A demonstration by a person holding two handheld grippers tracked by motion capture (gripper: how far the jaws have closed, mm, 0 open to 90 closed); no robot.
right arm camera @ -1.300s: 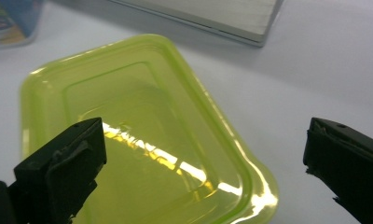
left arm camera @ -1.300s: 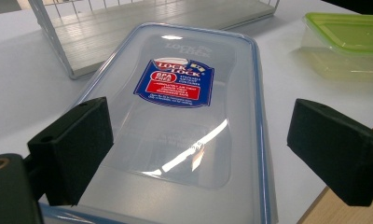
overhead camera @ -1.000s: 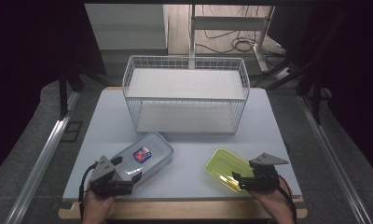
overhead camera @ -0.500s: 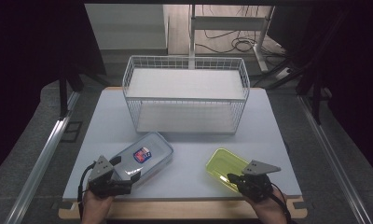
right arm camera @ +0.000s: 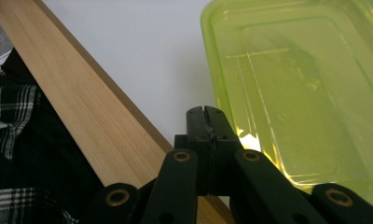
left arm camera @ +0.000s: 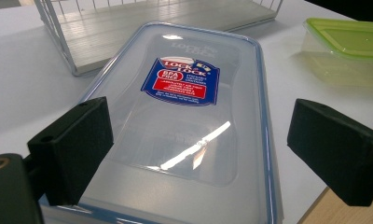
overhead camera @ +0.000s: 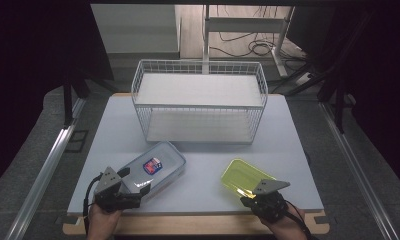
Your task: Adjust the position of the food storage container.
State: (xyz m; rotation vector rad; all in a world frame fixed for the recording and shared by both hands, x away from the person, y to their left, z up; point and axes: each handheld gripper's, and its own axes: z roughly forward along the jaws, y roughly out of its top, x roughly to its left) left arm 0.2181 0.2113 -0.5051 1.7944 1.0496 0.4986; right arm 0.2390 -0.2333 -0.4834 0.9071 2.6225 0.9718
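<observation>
- The right tool (right arm camera: 208, 112) has its jaws pressed flat together with nothing between them; they have just been closing. It sits at the near corner of a yellow-green translucent plastic container (right arm camera: 306, 88) with its lid on, close to the wooden front edge of the counter (right arm camera: 82, 107).
- The left tool (left arm camera: 198, 140) stands wide open, its black pads on either side of the near end of a clear rectangular plastic container with a blue-rimmed lid and a blue-and-red label (left arm camera: 184, 116), not pressing it.
- Both containers lie on the white counter (overhead camera: 113, 135), well apart.
- Behind them stands a white wire basket (overhead camera: 200, 67).
</observation>
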